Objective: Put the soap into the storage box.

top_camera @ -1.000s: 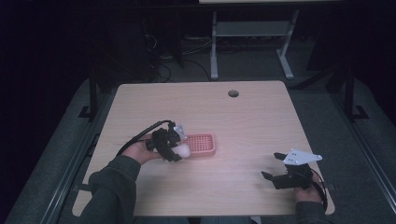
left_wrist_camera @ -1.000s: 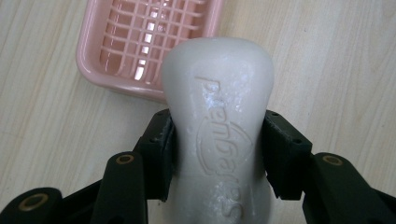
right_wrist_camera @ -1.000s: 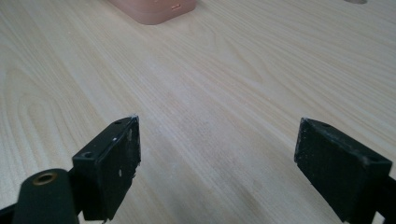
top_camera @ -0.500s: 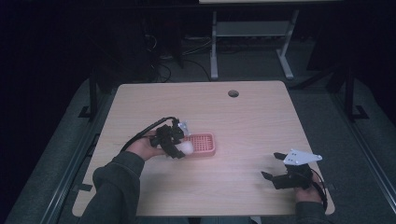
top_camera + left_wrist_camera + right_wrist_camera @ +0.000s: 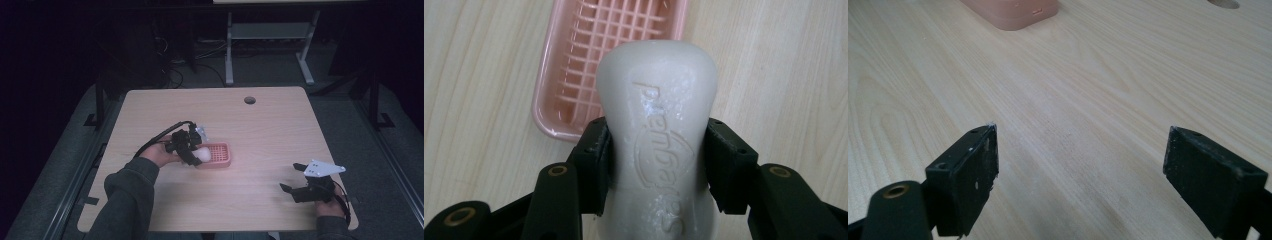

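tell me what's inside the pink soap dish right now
The pink soap dish shows only its bare slatted grid. The white soap bar, clamped in the left gripper, covers its near right part.

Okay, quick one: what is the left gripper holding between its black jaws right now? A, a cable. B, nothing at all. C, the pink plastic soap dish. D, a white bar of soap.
D: the left gripper has its jaws pressed on both sides of the white embossed bar of soap, above the pink slotted plastic soap dish.

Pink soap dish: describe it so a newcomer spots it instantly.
On the light wooden table, left of centre, sits a pink rectangular plastic soap dish with a gridded floor. The left gripper holds a white soap bar over its near end; nothing else is pink.
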The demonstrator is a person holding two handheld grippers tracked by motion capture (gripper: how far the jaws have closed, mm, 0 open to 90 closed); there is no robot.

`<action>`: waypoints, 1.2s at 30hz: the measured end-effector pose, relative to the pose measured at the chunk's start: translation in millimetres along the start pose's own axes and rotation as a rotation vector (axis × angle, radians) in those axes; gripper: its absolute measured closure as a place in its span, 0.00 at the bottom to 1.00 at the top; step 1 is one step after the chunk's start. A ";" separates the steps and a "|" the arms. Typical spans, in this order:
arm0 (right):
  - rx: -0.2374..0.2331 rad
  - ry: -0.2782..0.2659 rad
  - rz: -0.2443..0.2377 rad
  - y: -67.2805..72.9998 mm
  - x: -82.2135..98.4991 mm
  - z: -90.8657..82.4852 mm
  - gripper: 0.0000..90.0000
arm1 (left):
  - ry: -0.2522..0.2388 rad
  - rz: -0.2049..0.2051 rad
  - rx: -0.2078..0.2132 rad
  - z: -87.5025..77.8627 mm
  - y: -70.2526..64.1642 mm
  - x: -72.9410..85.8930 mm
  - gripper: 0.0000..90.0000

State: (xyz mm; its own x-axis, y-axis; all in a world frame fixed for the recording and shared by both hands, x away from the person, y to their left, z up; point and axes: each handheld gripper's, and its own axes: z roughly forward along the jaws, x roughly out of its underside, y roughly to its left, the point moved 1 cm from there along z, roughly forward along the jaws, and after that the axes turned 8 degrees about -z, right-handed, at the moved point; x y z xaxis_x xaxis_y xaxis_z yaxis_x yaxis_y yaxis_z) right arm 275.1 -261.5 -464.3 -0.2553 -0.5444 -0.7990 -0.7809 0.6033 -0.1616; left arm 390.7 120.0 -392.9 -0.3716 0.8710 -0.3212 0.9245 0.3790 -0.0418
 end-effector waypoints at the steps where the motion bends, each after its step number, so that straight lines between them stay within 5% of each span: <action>1: 0.000 0.000 0.000 0.0 0.0 0.0 0.15 | 0.002 0.003 0.002 0.1 0.3 -0.9 0.55; 24: -0.004 -0.012 0.006 0.0 -0.7 -0.5 0.15 | 0.000 0.011 0.022 13.2 12.5 -31.0 0.55; 36: -0.006 -0.007 -0.005 0.4 -1.3 -0.2 0.15 | -0.001 0.007 0.031 33.2 20.2 -38.8 0.55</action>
State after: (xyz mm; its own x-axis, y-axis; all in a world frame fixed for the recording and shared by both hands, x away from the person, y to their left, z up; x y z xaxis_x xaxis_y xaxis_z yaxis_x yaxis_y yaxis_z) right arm 274.9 -260.7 -463.2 -0.2475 -0.5436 -0.8020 -0.7854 0.5973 -0.1624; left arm 426.6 83.4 -412.7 -0.3649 0.8735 -0.3223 0.9293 0.3628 -0.0689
